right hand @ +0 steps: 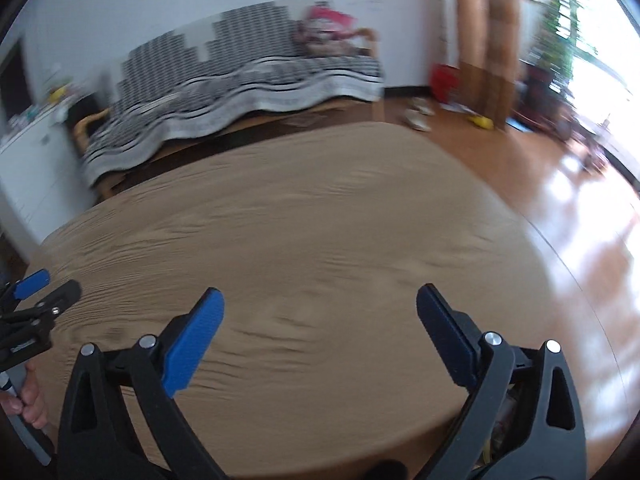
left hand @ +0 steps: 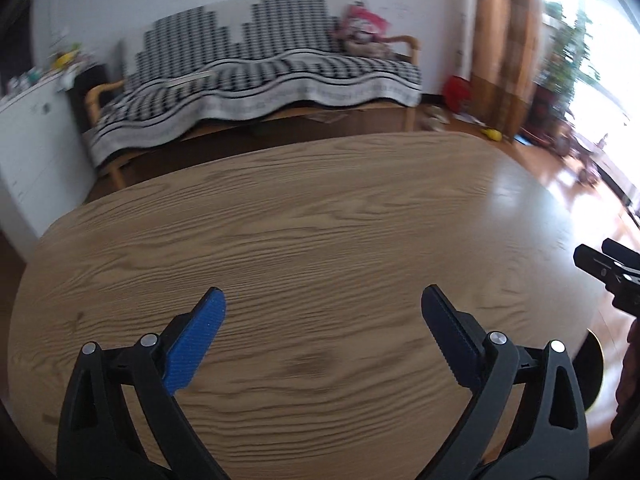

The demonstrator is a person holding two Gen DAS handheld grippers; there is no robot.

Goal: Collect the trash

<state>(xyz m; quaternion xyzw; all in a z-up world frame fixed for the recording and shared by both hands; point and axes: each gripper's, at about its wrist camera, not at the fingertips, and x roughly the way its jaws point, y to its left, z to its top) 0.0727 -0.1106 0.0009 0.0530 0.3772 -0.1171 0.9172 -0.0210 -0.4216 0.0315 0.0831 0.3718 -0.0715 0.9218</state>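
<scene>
1. Our left gripper [left hand: 323, 308] hangs above the wooden desk [left hand: 320, 216] with its blue pads spread wide apart and nothing between them; our right gripper [right hand: 320, 306] is likewise wide apart and holds nothing.
2. The desk fills the lower half of both wrist views, an oval of pale wood grain, and we find no trash on the part of it that shows; where the trash lies we cannot tell from these views.
3. Behind the desk stands a sofa [left hand: 272, 76] with wooden arms, draped in a black-and-white checked throw, against a white wall.
4. To the left of the sofa we see a white cabinet [left hand: 36, 152] with small items on top, too blurred to name.
5. At the right are brown curtains [left hand: 504, 44] beside a bright window, with a leafy plant [left hand: 568, 44] in front of the glass.
6. On the sofa's right end sits a pink and white bundle [left hand: 362, 24], perhaps a plush toy; the blur keeps us from being sure.
7. A red object [left hand: 458, 92] rests on the floor near the curtains, and a small yellow item [left hand: 493, 134] lies just beyond the far edge of the desk.
8. In the right wrist view, our left hand [right hand: 30, 404] grips the handle of the left gripper at the frame's left edge.
</scene>
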